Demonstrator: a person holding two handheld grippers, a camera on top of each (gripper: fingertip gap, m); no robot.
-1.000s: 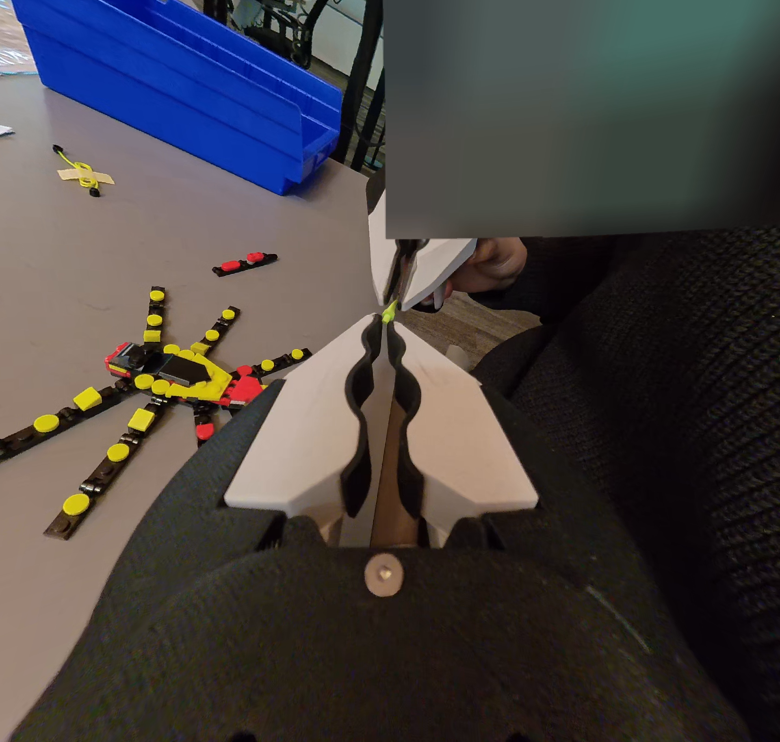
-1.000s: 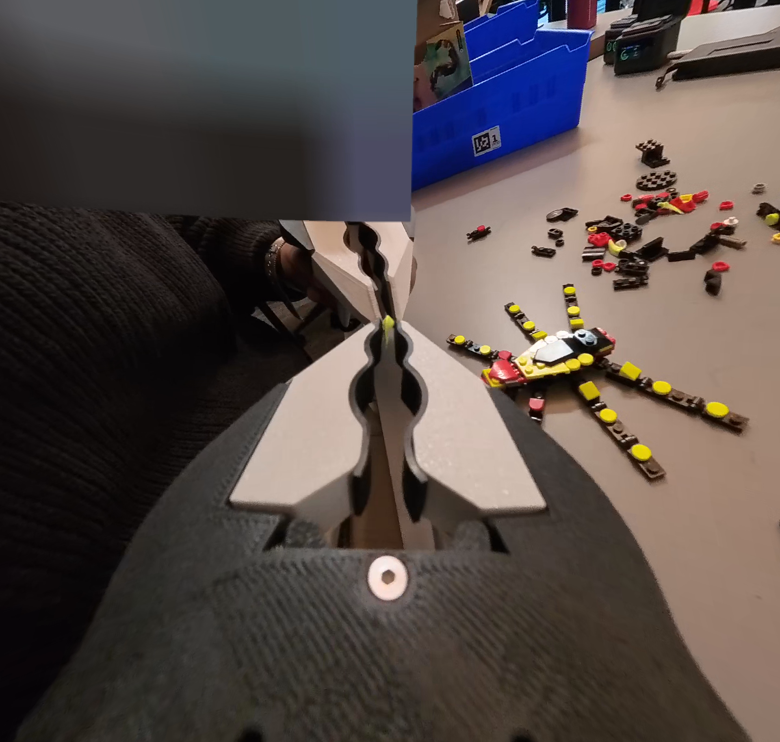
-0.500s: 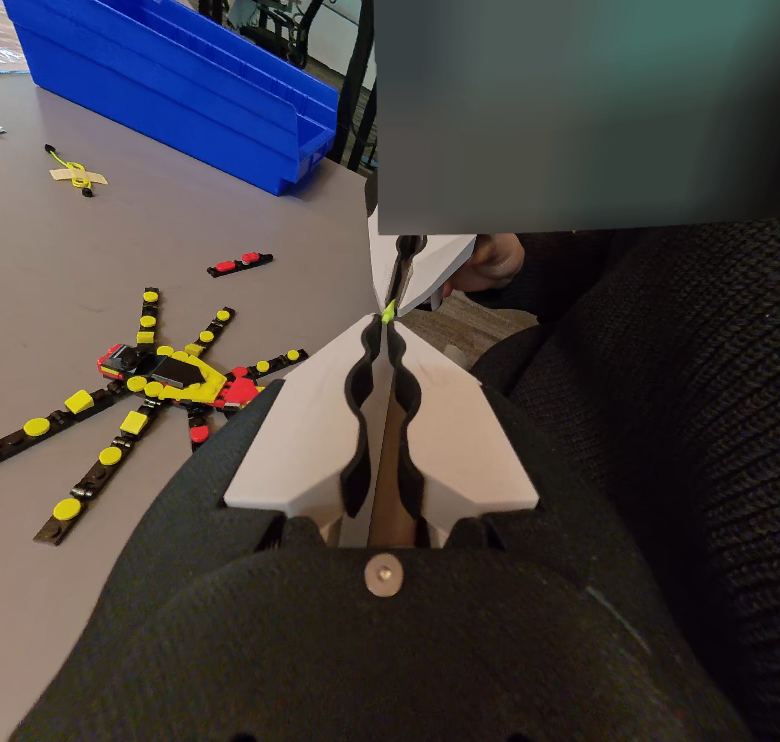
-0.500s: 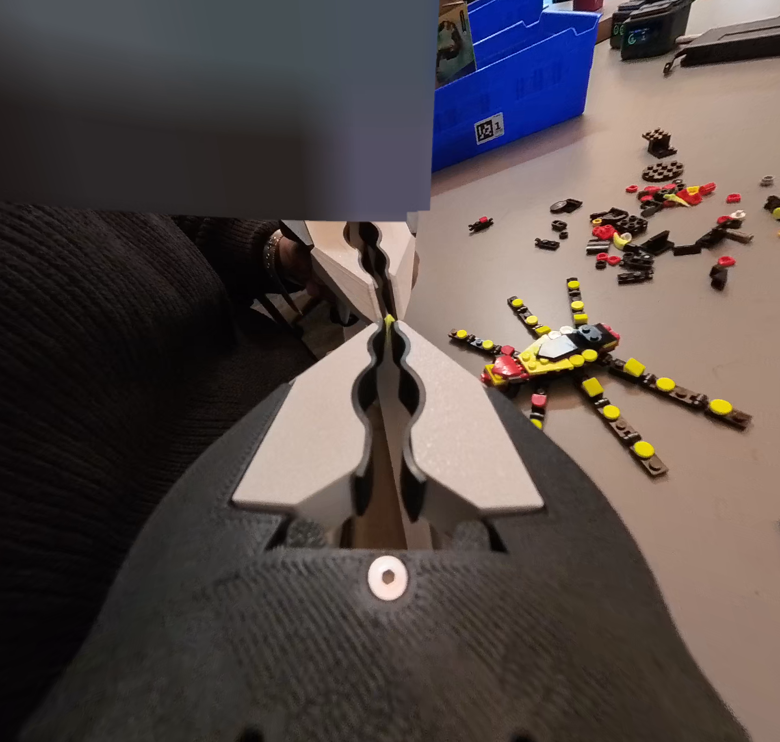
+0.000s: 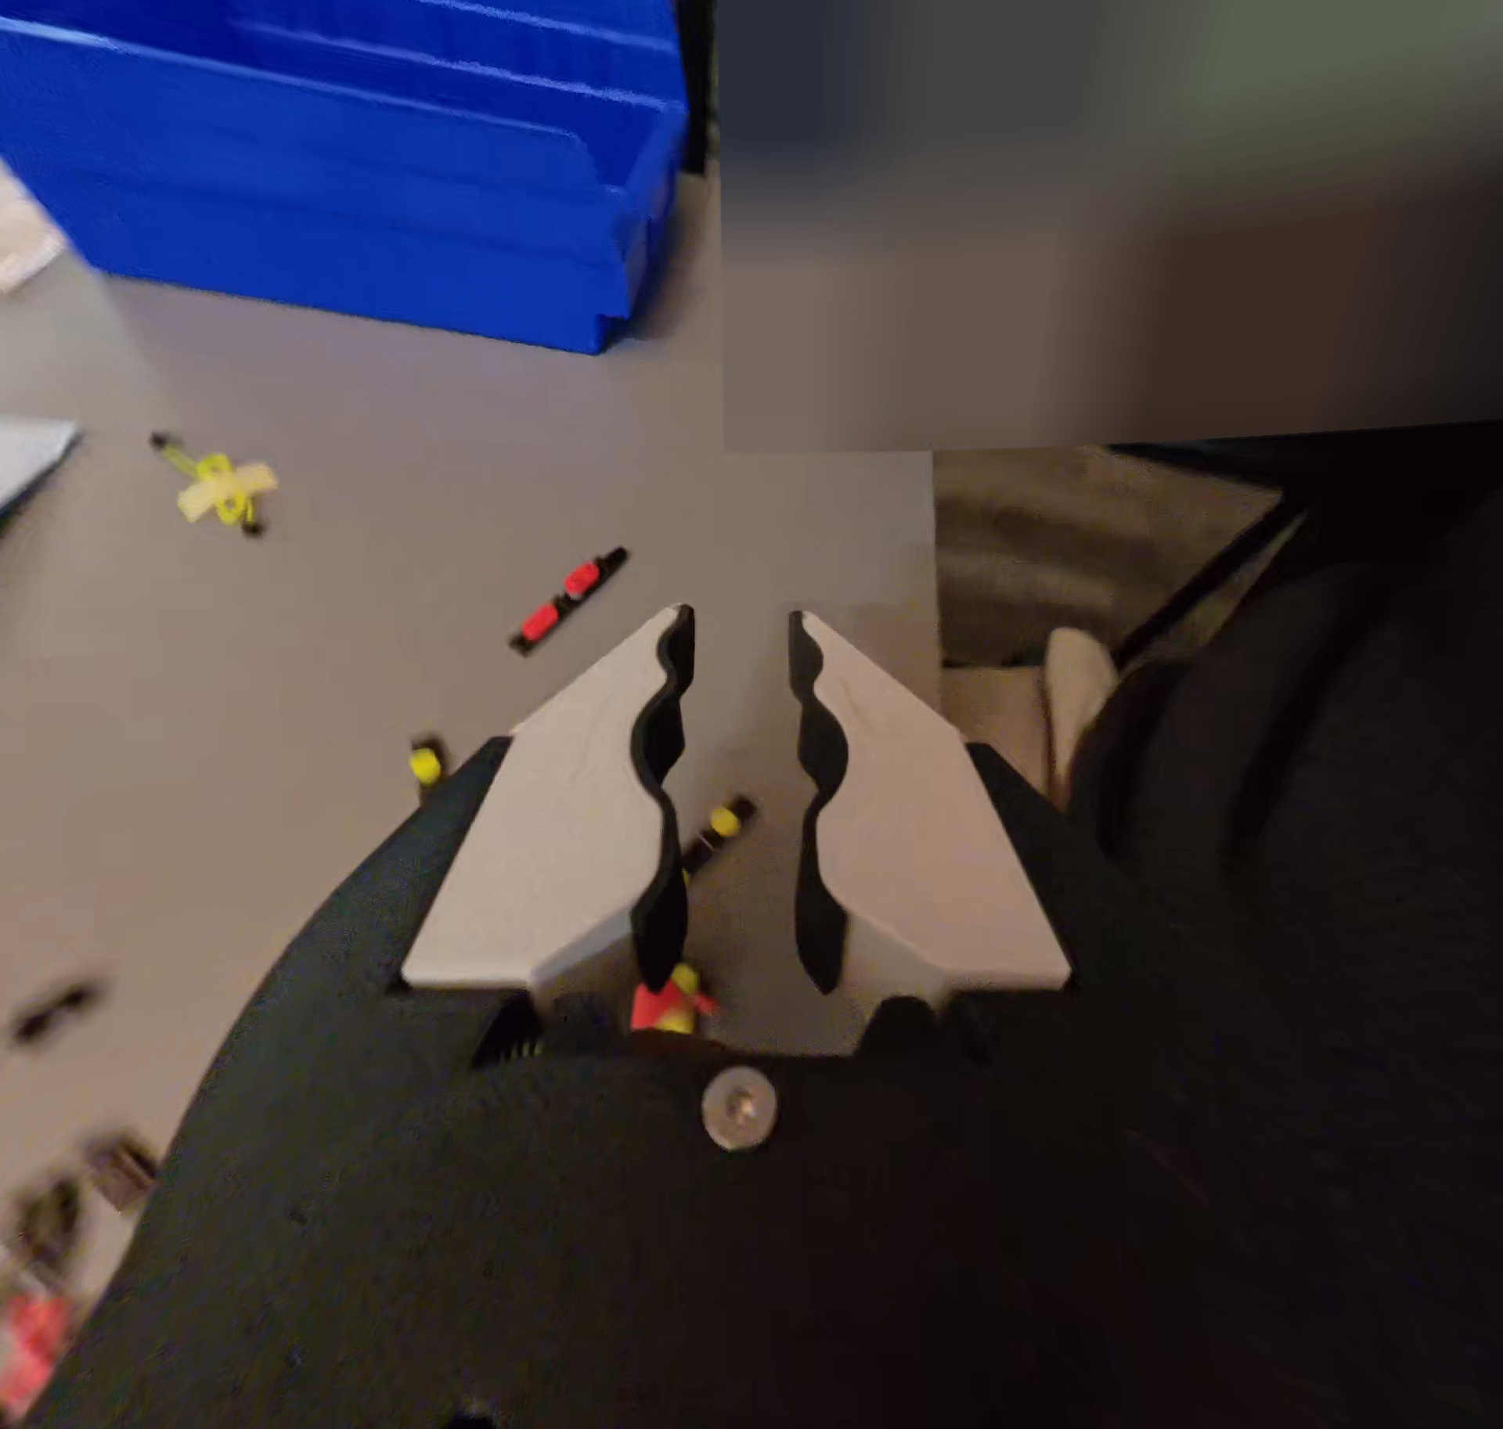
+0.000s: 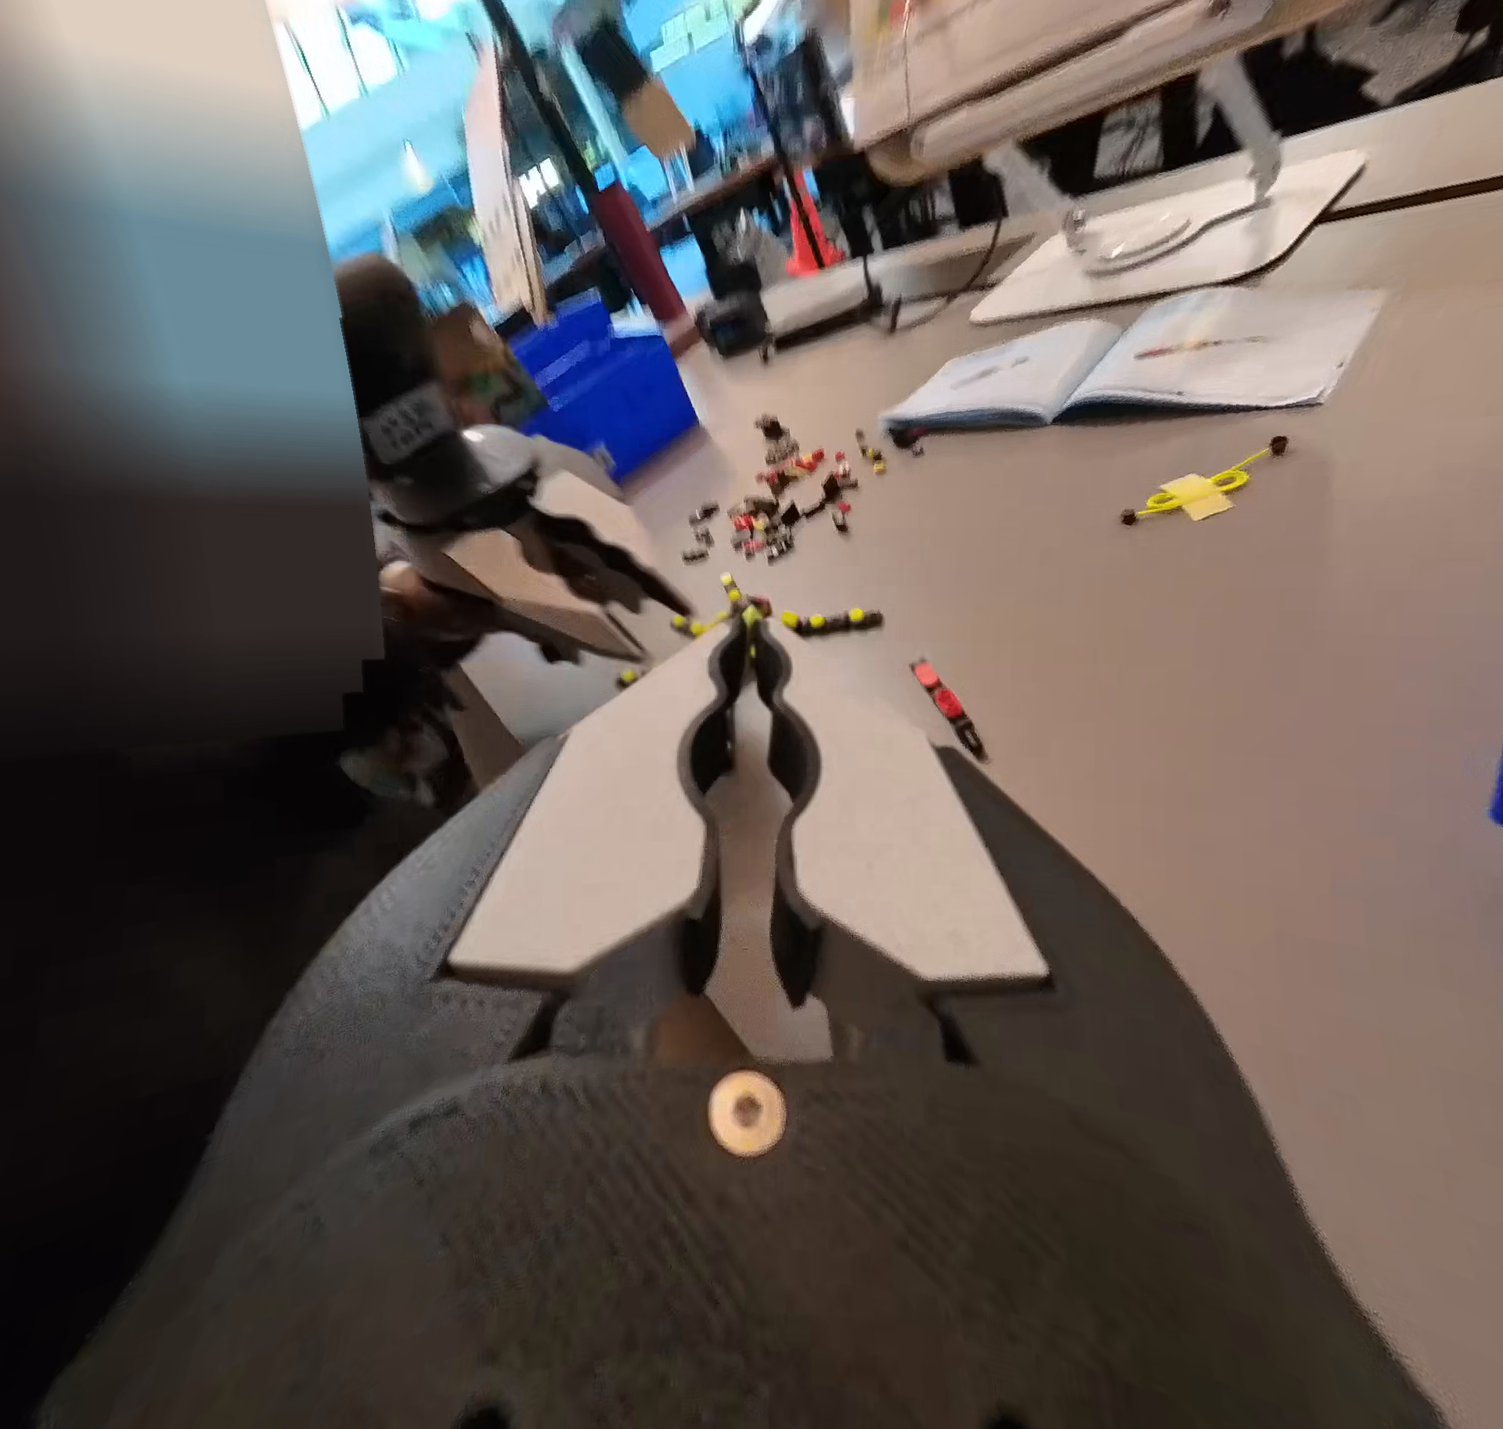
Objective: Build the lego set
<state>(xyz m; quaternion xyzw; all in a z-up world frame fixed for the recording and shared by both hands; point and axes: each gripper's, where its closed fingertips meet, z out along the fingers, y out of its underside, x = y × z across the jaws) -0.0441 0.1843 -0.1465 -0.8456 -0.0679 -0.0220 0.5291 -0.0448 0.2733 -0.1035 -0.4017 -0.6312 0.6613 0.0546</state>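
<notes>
My left gripper (image 5: 740, 626) is open and empty, low over the grey table (image 5: 366, 658). The spider-shaped lego model lies under it; only a yellow-studded leg (image 5: 724, 821) and a red part (image 5: 659, 1004) show between its jaws. My right gripper (image 6: 750, 630) is shut on a small lime-yellow piece (image 6: 750, 619) at its tips. Just beyond those tips lies the model, of which a leg (image 6: 829, 620) shows. The left gripper also shows in the right wrist view (image 6: 642, 593), open, to the left of the model. Both views are blurred.
A black strip with red studs (image 5: 569, 597) (image 6: 947, 703) lies near the model. Loose pieces (image 6: 781, 495) lie farther off, with an open booklet (image 6: 1139, 374) and a yellow cord with tape (image 6: 1195, 495) (image 5: 215, 487). Blue bins (image 5: 350, 154) (image 6: 602, 390) stand at the table's edges. One gripper's finger ends stand about 11 cm off the other's.
My left gripper let go of the lime-yellow piece, opened, and swung over the model. My right gripper kept the piece and swung from the person's lap towards the table.
</notes>
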